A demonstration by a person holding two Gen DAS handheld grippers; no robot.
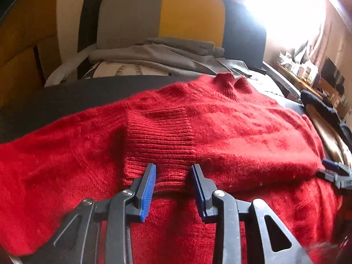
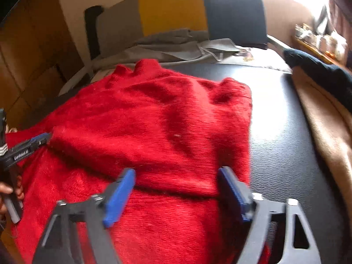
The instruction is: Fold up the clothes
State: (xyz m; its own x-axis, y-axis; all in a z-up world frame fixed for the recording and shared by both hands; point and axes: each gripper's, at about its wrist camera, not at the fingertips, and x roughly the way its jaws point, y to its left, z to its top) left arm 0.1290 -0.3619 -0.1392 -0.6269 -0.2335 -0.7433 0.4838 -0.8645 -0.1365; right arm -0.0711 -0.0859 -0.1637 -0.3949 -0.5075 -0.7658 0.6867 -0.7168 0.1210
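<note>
a black table [image 2: 283,136] carries the red sweater [image 2: 154,118], with a grey, yellow and navy chair [image 1: 162,19] heaped with grey clothes [image 1: 158,55] beyond it and tan and dark garments [image 2: 325,110] along the table's right edge. the left gripper [image 1: 173,171] is parted around the ribbed cuff [image 1: 160,136] lying on the sweater, and the right gripper [image 2: 176,176] stands wide open over the folded edge, clamping nothing. only the right wrist view shows the bare table beside the sweater and a hand [image 2: 8,191] on the left tool.

Both wrist cameras look forward, low and close over the red sweater [image 1: 220,132], sharing it and the cushioned chair [image 2: 171,8] behind.
</note>
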